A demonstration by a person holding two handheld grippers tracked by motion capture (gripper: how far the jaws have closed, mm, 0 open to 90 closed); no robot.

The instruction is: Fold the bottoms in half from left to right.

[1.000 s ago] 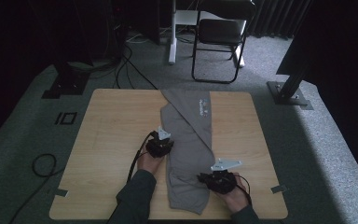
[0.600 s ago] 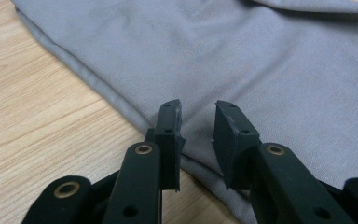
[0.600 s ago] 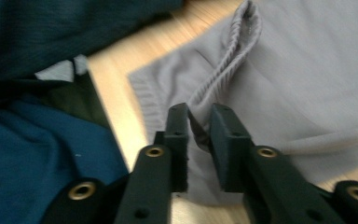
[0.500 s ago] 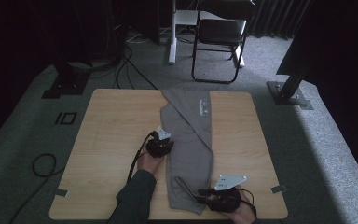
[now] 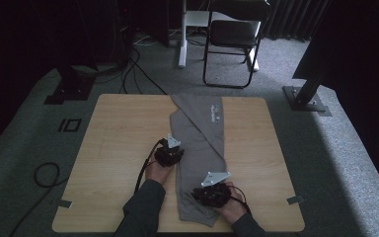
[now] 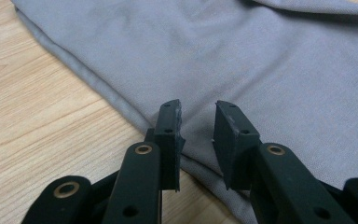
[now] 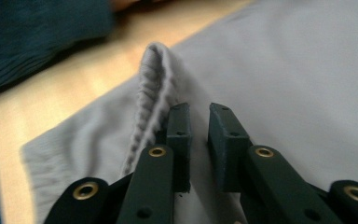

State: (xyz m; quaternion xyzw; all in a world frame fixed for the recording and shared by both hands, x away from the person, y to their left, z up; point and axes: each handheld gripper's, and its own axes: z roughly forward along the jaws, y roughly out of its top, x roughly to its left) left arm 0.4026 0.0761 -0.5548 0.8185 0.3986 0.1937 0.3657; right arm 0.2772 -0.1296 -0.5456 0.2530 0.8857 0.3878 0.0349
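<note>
Two claws on one grey garment (image 5: 197, 148) — left claw (image 6: 198, 116) apart, right claw (image 7: 198, 119) just closing, gripping nothing.

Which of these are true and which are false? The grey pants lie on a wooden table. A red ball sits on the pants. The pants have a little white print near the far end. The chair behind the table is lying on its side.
1. The grey pants lie on a wooden table. True.
2. A red ball sits on the pants. False: what is on them are the left gripper at their left edge and the right gripper near their ribbed end.
3. The pants have a little white print near the far end. True.
4. The chair behind the table is lying on its side. False: it stands upright on the carpet.
</note>
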